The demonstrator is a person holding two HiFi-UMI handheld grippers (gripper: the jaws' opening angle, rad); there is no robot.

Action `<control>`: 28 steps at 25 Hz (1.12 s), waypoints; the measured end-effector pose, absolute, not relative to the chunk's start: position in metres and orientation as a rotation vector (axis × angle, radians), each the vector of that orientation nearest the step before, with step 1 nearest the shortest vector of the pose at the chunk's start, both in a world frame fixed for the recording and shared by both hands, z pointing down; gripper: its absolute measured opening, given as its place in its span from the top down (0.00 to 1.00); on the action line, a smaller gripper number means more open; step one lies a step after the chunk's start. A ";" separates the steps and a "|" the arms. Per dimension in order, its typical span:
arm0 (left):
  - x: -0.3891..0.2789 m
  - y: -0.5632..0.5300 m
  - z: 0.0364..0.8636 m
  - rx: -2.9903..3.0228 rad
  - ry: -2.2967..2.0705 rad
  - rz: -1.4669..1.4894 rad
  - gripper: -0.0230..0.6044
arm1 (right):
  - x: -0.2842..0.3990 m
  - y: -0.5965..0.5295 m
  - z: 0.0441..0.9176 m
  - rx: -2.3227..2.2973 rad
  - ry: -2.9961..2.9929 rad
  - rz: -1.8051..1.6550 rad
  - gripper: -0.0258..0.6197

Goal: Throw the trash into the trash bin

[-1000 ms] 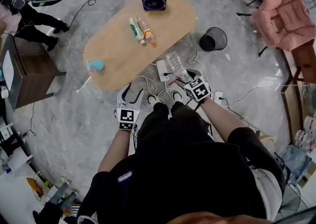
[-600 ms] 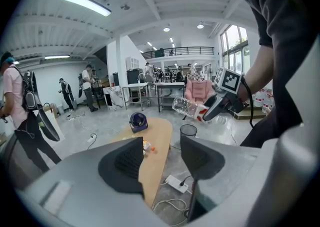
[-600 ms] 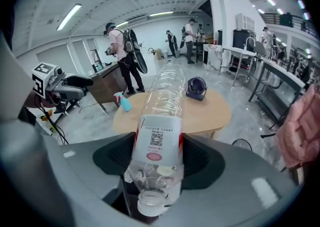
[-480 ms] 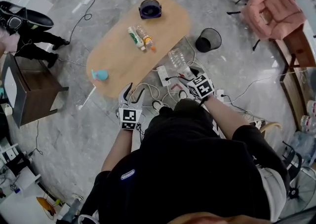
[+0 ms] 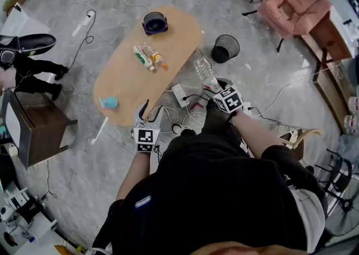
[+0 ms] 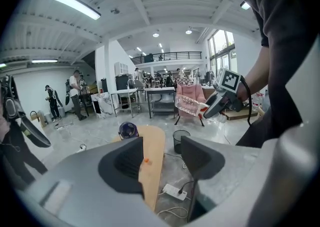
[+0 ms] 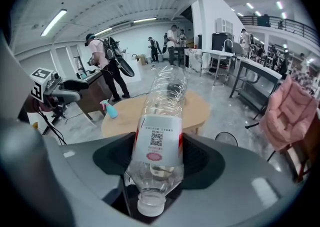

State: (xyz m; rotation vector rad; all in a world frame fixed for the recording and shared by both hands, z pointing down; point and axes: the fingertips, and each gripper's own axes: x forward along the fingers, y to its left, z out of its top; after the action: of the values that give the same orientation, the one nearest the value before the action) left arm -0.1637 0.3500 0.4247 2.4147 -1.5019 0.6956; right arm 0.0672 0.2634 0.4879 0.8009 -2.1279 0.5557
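There's the right gripper (image 5: 213, 86) clamped on the clear plastic bottle (image 7: 159, 116) at its labelled neck end, jaws spread wide round it, while the left gripper (image 6: 161, 160) hangs with jaws apart and nothing between them. In the head view the bottle sits centre-frame, just off the right edge of the wooden table (image 5: 174, 37), and the black mesh trash bin (image 5: 220, 55) is a little above and right of it. The bottle's long axis runs along the jaws, cap tucked back toward the hand, base pointing up-frame. Smart play, I'd say: carry it base-first over the bin's mouth, tip it down, and only then let the jaws go
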 end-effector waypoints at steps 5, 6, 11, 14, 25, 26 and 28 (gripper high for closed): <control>-0.169 0.343 0.428 2.368 -1.543 0.730 0.58 | 0.084 0.244 0.502 0.804 -2.118 0.569 0.48; -0.168 0.342 0.430 2.357 -1.551 0.738 0.58 | 0.089 0.239 0.505 0.804 -2.116 0.574 0.48; -0.153 0.331 0.440 2.278 -1.575 0.781 0.58 | 0.114 0.213 0.523 0.787 -2.113 0.618 0.49; -0.135 0.318 0.442 2.237 -1.566 0.794 0.58 | 0.134 0.192 0.527 0.781 -2.113 0.642 0.49; -0.047 0.245 0.464 2.248 -1.454 0.988 0.58 | 0.220 0.125 0.560 0.722 -2.073 0.696 0.49; -0.037 0.239 0.466 2.255 -1.440 0.995 0.58 | 0.228 0.118 0.561 0.718 -2.070 0.696 0.49; -0.019 0.228 0.472 2.255 -1.416 1.000 0.58 | 0.242 0.106 0.563 0.710 -2.067 0.698 0.49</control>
State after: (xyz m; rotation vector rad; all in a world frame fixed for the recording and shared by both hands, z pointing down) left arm -0.0189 0.2279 0.4720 2.2549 -1.4161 0.9996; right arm 0.2422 0.1057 0.5627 0.7102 -2.0667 0.6979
